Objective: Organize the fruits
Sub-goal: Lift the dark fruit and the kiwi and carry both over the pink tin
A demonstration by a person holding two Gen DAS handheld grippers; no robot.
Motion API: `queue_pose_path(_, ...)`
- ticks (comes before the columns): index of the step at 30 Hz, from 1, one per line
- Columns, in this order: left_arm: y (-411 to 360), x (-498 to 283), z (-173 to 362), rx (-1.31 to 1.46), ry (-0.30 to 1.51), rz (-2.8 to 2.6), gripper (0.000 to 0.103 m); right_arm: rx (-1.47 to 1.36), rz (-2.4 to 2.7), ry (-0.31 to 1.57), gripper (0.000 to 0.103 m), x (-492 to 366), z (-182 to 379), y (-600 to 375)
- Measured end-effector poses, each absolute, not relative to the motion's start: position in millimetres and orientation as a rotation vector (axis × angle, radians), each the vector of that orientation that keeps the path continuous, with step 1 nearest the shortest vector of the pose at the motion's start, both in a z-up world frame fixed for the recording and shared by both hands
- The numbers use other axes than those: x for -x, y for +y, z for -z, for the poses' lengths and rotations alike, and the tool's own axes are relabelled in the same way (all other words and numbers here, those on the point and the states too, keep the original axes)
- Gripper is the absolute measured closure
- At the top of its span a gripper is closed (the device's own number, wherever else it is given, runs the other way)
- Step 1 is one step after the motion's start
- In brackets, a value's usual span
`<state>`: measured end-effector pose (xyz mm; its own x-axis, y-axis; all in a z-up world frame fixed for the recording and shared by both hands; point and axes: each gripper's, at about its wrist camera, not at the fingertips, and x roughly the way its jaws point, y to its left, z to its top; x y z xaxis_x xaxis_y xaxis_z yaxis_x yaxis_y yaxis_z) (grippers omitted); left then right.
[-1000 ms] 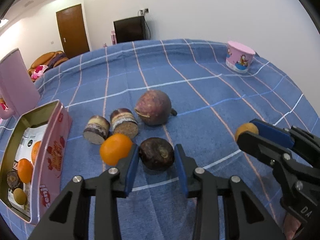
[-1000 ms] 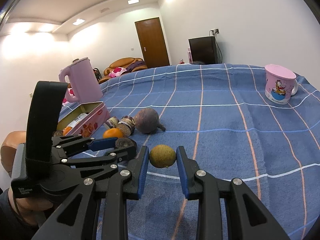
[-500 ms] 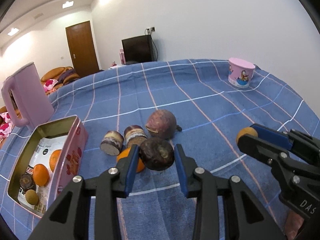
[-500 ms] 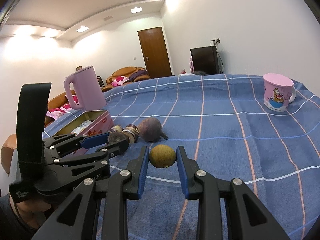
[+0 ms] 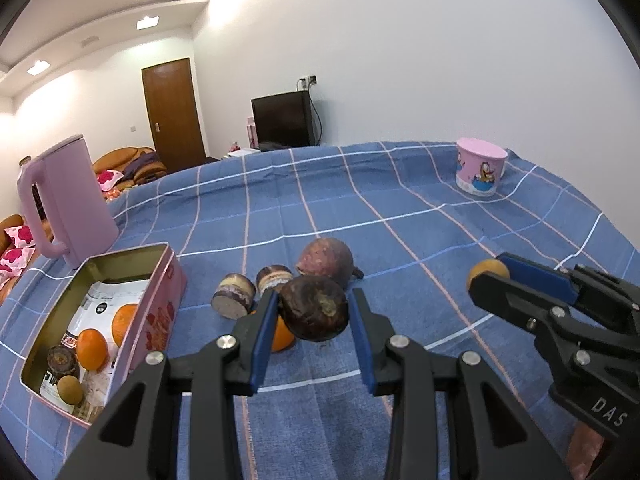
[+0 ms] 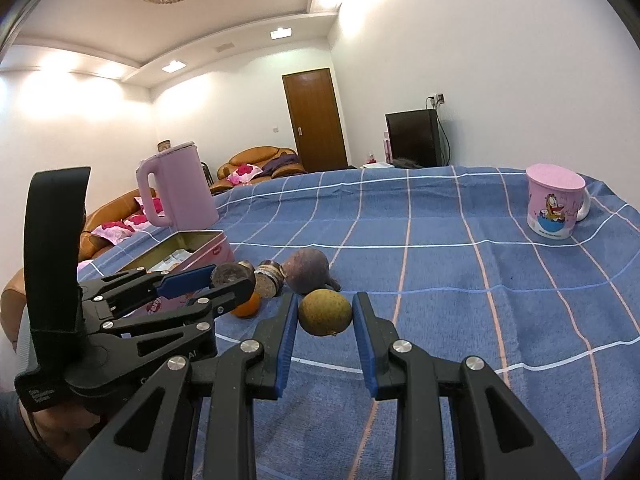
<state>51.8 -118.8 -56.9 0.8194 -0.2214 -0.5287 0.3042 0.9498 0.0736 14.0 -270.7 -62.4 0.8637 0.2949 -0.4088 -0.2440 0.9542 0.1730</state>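
Note:
My left gripper [image 5: 314, 314] is shut on a dark wrinkled passion fruit [image 5: 314, 308] and holds it above the blue checked cloth. My right gripper [image 6: 325, 314] is shut on a small yellow-brown fruit [image 6: 325, 313], also lifted; it shows in the left wrist view [image 5: 486, 270]. On the cloth lie an orange [image 5: 282, 334], a larger purple fruit [image 5: 325, 258] and two cut brown pieces [image 5: 233, 296]. An open pink tin [image 5: 156, 312] at the left holds two oranges [image 5: 93, 348] and small fruits.
A pink kettle [image 5: 66, 204] stands behind the tin. A pink cartoon mug [image 5: 480, 172] stands at the far right of the table. The left gripper's body [image 6: 120, 320] sits close to the left of my right gripper.
Both grippers have risen with their fruits, off the cloth. The left gripper's passion fruit now hangs above the orange it was lying beside.

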Motion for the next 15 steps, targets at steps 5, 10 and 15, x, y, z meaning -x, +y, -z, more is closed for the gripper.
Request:
queue_pose_path(5, -115.2, -48.3, 54.7, -0.138, 0.518, 0.280, 0.066, -0.111, -0.283, 0.428, 0.073, -8.8, 61.3, -268.9)
queue_pose_path(10, -112.8, -44.9, 52.2, -0.123, 0.493, 0.280, 0.066, -0.105, -0.284, 0.416, 0.073, -6.6, 59.1, -267.1)
queue_pose_path(15, -110.6, -41.2, 49.8, -0.116, 0.468, 0.272, 0.066, -0.099, -0.284, 0.402, 0.073, -4.6, 57.4, -266.2)
